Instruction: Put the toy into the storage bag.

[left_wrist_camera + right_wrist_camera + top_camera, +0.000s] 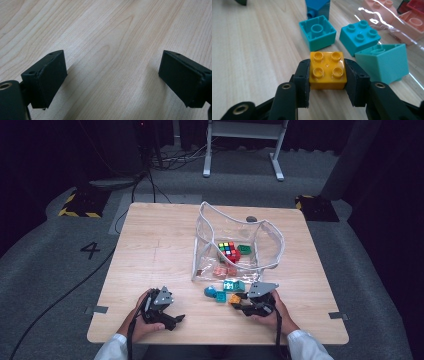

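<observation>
An orange four-stud brick point(327, 70) stands stud-side up on the wooden table, and my right gripper point(327, 78) is shut on it, a black pad pressed against each side. From above, the same brick point(234, 298) sits at the tips of the right gripper point(240, 303) near the table's front edge. My left gripper point(174, 320) rests at the front left, held by a hand. Its jaws stand wide open in the left gripper view point(112, 75), with bare wood between them.
Just beyond the orange brick lie three teal bricks point(318, 32) point(359, 35) point(384, 61) and a blue piece point(318, 8). A clear plastic bag point(272, 237) stands open mid-table, holding a colour cube point(229, 251), a green brick point(244, 249) and pink bricks point(225, 271).
</observation>
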The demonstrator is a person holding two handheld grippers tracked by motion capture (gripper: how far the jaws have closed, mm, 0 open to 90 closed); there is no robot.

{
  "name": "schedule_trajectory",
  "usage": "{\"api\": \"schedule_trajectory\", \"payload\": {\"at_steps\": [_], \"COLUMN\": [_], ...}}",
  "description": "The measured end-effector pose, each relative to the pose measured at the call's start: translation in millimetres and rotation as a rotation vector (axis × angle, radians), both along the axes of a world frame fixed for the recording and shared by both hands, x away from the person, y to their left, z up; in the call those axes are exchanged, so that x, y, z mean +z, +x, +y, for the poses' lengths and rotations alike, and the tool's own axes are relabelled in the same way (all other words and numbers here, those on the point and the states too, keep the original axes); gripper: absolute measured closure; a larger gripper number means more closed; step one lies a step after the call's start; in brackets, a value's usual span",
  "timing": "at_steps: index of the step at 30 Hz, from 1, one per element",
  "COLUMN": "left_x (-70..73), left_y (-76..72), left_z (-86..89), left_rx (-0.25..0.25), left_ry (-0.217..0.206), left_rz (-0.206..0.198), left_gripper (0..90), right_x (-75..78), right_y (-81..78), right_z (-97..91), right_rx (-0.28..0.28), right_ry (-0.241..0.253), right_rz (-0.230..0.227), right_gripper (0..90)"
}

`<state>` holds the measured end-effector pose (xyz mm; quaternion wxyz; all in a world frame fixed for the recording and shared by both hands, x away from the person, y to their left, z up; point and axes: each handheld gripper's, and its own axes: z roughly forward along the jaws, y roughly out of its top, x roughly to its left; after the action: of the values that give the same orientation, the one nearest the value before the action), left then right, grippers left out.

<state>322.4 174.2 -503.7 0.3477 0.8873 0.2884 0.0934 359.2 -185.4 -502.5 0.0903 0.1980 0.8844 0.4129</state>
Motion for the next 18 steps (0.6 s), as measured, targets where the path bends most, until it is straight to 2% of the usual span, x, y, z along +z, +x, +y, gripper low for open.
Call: {"api": "schedule_trajectory", "payload": {"at_steps": [3,4,9,15,18], "left_x": [0.0,0.0,0.0,0.0,0.0], "left_y": [0.0,0.0,-0.1,-0.2,-0.2], "left_z": [0.0,0.0,0.0,0.0,0.0], "left_rx": [0.000,0.000,0.001,0.002,0.001], "left_ry": [0.000,0.000,0.000,0.000,0.000], "left_rz": [0.000,0.000,0.000,0.000,-0.001], "left_gripper": [8.1,8.1,8.1,8.2,8.1], "right_x": [0.9,0.7,4.6,12.2,19.2], "right_y": [-5.1,-4.4,-6.6,-8.4,-9.4], "right_z": [-7.7,-10.5,-28.6,-54.7,-70.2], "right_rx": [-0.007,0.011,0.002,-0.018,-0.049], "right_ry": [-0.006,-0.006,-0.013,0.019,0.030], "right_rz": [0.014,-0.006,-0.015,0.001,-0.003], "right_gripper": [59.2,59.2,59.2,59.2,59.2]}}
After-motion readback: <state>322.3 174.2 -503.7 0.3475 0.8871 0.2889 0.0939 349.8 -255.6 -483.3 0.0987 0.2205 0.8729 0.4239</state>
